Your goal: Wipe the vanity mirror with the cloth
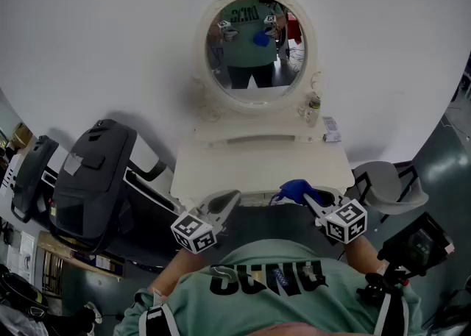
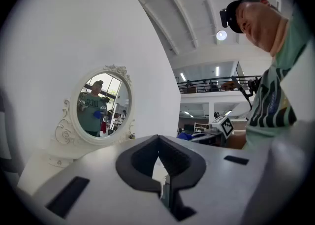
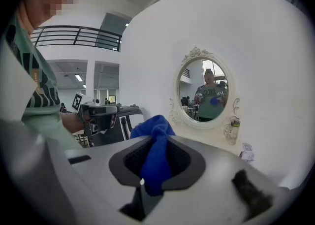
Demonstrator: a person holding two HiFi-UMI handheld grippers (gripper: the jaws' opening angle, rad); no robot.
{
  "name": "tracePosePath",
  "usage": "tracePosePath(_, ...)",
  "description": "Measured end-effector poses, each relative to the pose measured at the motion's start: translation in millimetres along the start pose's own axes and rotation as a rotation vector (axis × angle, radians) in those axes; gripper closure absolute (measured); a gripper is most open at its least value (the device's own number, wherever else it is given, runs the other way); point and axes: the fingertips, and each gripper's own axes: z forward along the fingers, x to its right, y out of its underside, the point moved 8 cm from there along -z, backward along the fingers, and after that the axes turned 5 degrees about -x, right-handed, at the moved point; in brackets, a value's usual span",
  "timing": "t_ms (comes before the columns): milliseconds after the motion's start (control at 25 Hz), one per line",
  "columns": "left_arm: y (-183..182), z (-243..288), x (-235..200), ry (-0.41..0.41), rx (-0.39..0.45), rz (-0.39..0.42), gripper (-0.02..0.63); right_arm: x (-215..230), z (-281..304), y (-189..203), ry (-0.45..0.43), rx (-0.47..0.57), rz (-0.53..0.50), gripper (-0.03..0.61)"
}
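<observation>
The oval vanity mirror (image 1: 255,48) in its ornate white frame stands on the white vanity table (image 1: 257,165) against the wall. It also shows in the left gripper view (image 2: 101,103) and the right gripper view (image 3: 206,93). My right gripper (image 1: 303,196) hovers at the table's near edge, shut on a blue cloth (image 1: 294,190). The cloth (image 3: 155,145) bunches up between the jaws (image 3: 156,162). My left gripper (image 1: 227,202) hangs beside it, left of it, jaws together with nothing in them (image 2: 160,165). Both grippers are well short of the mirror.
A small bottle (image 1: 314,106) and a small packet (image 1: 331,130) sit at the vanity's back right. A black exercise machine (image 1: 92,180) stands to the left. A grey chair (image 1: 390,187) and a black device on a stand (image 1: 416,242) are to the right.
</observation>
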Motion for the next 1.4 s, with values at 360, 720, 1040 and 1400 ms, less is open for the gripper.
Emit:
tracePosePath(360,0,3,-1,0.005,-0.006,0.007,0.604,2,0,2,0.003,0.011,-0.002,0.523)
tracePosePath(720,2,30,4,0.015,0.000,0.034,0.604,24,-12,7,-0.007,0.073,0.018,0.522)
tracePosePath(1040,-9,102,41,0.014,-0.007,0.021,0.604,87,-53,3,-0.040,0.070,0.008,0.522)
tracePosePath(1400,1,126,14,-0.015,-0.030,0.001,0.604,117,-12,3,-0.104,0.056,0.002,0.522)
